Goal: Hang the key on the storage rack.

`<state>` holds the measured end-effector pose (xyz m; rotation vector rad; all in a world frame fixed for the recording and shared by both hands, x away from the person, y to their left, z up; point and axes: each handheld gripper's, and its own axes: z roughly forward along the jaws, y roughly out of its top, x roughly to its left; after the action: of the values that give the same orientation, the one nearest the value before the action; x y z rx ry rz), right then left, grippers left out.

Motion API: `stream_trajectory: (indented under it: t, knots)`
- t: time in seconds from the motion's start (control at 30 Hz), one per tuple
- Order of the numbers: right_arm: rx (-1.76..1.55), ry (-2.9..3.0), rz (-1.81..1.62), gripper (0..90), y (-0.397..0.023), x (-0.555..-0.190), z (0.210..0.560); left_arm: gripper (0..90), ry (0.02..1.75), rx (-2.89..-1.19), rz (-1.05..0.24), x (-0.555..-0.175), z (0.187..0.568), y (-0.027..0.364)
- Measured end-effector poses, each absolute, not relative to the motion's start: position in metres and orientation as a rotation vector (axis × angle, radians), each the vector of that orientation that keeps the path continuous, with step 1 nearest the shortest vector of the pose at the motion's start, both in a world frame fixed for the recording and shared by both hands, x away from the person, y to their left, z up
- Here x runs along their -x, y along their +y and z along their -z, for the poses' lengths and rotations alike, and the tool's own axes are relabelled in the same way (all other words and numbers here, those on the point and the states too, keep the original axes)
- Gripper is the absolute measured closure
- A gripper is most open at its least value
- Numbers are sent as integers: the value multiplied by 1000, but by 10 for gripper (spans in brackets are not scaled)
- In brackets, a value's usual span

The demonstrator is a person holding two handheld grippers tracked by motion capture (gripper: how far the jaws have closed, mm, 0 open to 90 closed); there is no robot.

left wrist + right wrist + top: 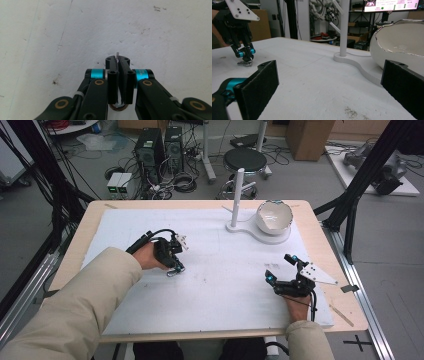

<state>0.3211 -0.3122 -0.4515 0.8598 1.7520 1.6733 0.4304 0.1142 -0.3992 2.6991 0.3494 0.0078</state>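
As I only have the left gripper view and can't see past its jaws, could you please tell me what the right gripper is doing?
Observer: The right gripper rests on the right side of the white mat, jaws wide open with nothing between them.
Operator: Thank you. Is there anything else on the mat?
Observer: A white stand with an upright post sits at the far edge, with a white bowl on its base.
Operator: And is the piece I'm gripping off the mat?
Observer: In the right gripper view, the small metal piece appears to lie on the mat under the left gripper.
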Motion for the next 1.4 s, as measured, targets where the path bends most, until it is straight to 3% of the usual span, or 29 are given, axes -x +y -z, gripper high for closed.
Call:
stream_trajectory:
  t: [0.53, 1.03, 1.17, 1.4]
  knots:
    - [-858, 1750, -1673, 5, -312, -321, 451, 885, 425, -2659, -2, -430, 395, 121]
    - [-928, 1806, -1715, 5, -316, -327, 446, 885, 429, -2332, -48, -412, 348, 140]
    - [-906, 1815, -1768, 5, -313, -328, 433, 886, 388, -2239, -53, -405, 335, 139]
    - [-730, 1923, -1880, 5, -292, -339, 379, 886, 320, -2063, -51, -393, 318, 137]
